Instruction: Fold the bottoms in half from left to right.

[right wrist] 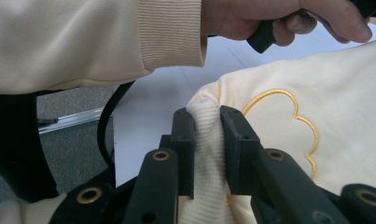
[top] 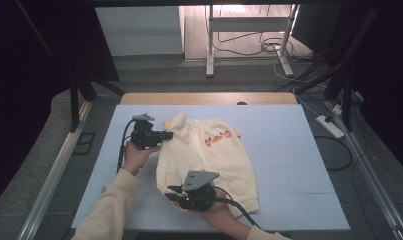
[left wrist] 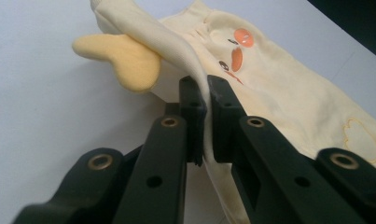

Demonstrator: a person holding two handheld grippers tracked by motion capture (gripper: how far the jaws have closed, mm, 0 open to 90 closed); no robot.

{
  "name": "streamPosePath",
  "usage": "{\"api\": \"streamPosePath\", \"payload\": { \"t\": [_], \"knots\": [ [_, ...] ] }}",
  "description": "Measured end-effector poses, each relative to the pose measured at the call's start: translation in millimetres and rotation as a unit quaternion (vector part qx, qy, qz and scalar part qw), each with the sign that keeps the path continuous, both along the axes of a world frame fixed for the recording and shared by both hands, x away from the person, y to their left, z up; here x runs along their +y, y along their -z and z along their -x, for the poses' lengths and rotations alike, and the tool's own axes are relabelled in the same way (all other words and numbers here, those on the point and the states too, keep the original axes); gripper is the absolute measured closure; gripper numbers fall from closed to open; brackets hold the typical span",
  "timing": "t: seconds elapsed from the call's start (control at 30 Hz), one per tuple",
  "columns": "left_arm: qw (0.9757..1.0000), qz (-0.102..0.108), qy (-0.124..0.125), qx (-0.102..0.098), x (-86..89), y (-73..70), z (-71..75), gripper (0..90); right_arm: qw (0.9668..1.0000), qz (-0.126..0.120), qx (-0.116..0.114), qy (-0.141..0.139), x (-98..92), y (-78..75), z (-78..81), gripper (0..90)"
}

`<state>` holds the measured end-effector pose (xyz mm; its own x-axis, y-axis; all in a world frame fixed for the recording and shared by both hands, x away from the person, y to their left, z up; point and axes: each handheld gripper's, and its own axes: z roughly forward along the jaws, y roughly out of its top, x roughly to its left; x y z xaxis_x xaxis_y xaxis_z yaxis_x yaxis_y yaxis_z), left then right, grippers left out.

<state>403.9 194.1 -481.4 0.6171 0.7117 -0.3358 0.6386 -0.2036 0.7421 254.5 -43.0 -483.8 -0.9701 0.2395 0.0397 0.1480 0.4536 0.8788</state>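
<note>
A pale yellow child's garment [top: 209, 155] with orange carrot patches lies spread on the light blue table mat [top: 289, 165]. My left gripper [top: 168, 134] is shut on its waistband edge at the upper left; in the left gripper view the thin fabric [left wrist: 205, 100] is pinched between the black jaws, near a darker yellow flap [left wrist: 125, 58]. My right gripper [top: 172, 192] is shut on the ribbed cuff [right wrist: 206, 140] at the garment's near left corner, beside an embroidered outline [right wrist: 288, 121].
A person's cream sleeve [top: 106, 210] comes in from the bottom left. A wooden table edge [top: 209, 98] lies beyond the mat. Further back are a white frame [top: 249, 35], cables and a power strip [top: 330, 126] on the floor.
</note>
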Motion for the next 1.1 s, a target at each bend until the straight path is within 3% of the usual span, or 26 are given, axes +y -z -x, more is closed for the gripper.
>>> {"api": "streamPosePath", "payload": {
  "t": [0.5,1.1],
  "knots": [
    [0.9999,0.004,0.0,-0.01,-7.2,-2.1,2.7,84.9,1.0,-0.005,0.006,0.003,-15.6,2.8,-1.9,76.1],
    [0.9997,0.01,0.003,-0.02,-15.6,-4.1,4.1,84.6,0.9994,-0.013,0.021,0.026,-38.0,5.5,-1.1,76.3]
  ]
}}
